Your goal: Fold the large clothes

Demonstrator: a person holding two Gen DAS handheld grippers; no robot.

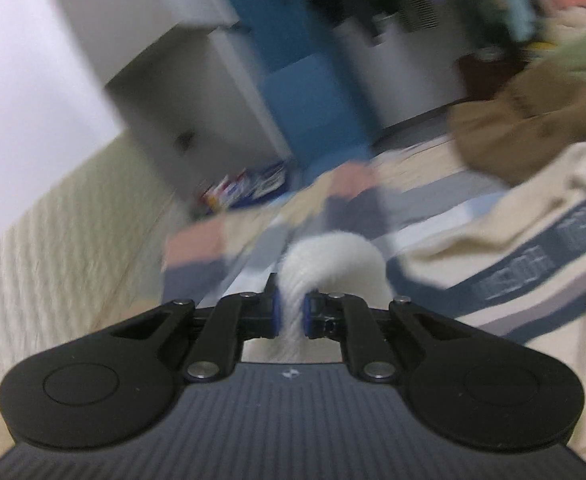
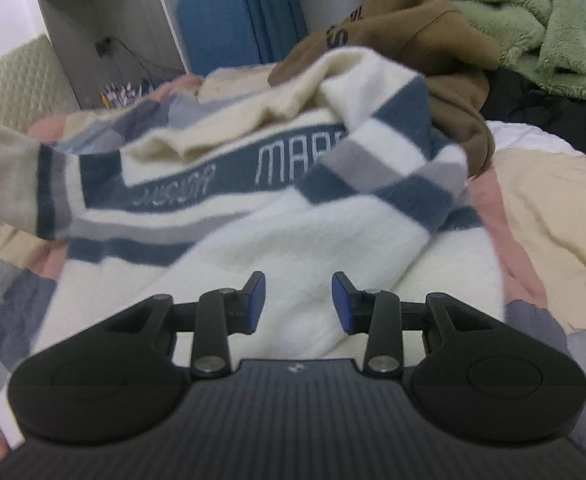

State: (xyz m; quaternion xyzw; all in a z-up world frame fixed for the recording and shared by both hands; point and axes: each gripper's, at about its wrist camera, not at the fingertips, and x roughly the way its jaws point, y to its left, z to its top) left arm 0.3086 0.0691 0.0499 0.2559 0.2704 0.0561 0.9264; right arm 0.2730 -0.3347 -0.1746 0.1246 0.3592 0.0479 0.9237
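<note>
Cream sweater (image 2: 277,216) with blue and grey stripes lies rumpled on the bed (image 2: 549,200), lettered band running left-right. Left claw (image 1: 291,314) is pinching a white fold; right claw (image 2: 299,304) hangs parted above it, holding nothing.

Cream sweater (image 2: 293,240) with dark blue and grey stripes and white letters on a blue band, brown hoodie (image 2: 433,40), fuzzy green blanket (image 2: 541,28), bed cover (image 2: 553,200) in pink, tan and grey patches, blue curtain (image 2: 269,16), black hand-held gripper (image 2: 299,300) with blue pads (image 2: 258,300)
</note>
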